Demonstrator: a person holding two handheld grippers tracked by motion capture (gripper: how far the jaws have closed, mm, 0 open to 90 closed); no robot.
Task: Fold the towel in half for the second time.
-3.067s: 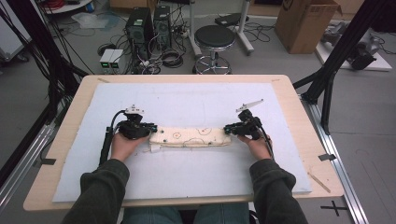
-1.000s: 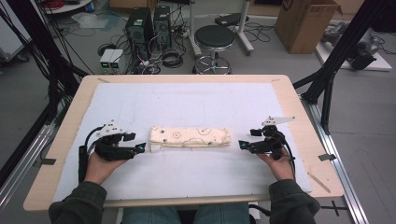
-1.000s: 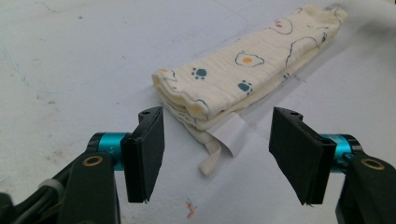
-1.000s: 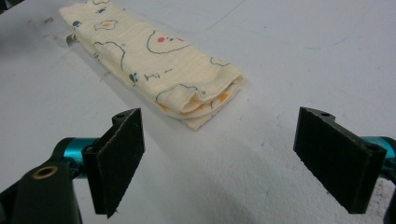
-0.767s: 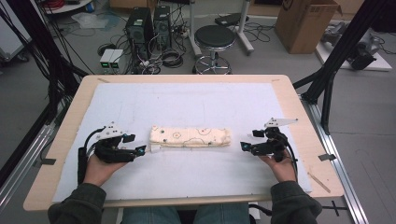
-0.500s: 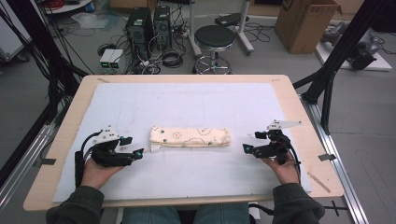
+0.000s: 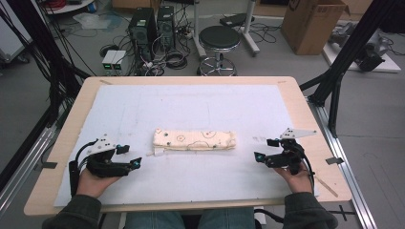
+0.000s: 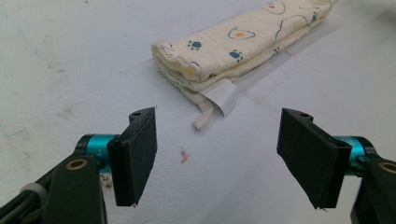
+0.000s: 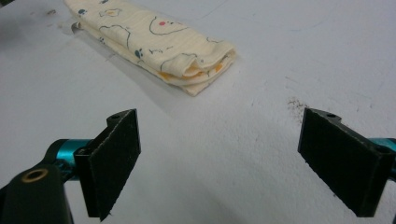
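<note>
From above, the room behind is a workshop floor with a round stool [image 7: 219, 37], computer towers [image 7: 153, 26] and a cardboard box [image 7: 313, 24]; in front of it stands my counter [image 7: 305, 109], its wooden top covered by a pale sheet [image 7: 200, 102]. The folded cloth [image 7: 194, 140] lies at the middle of that sheet, a long flat bundle set crosswise. My left hand-held gripper [image 7: 130, 156] sits well to the left of the cloth and nearer me, my right hand-held gripper [image 7: 265, 149] just off the cloth's right end; neither touches it.

In the left gripper view, my black jaws stand spread with nothing between them, having just been opening. The cloth [image 8: 238, 46] lies beyond them: soft, ribbed, cream fabric printed with paw marks and small figures, stacked in several layers, with a white label [image 8: 222, 96] and a short loop poking out of its near end.

In the right gripper view, my jaws are spread wide too, empty, over bare sheet. The cloth's [image 9: 154, 44] rounded fold end faces me.

I judge the folding done, so the good move is to draw both hands clear without brushing the limp layers or snagging that loop.
</note>
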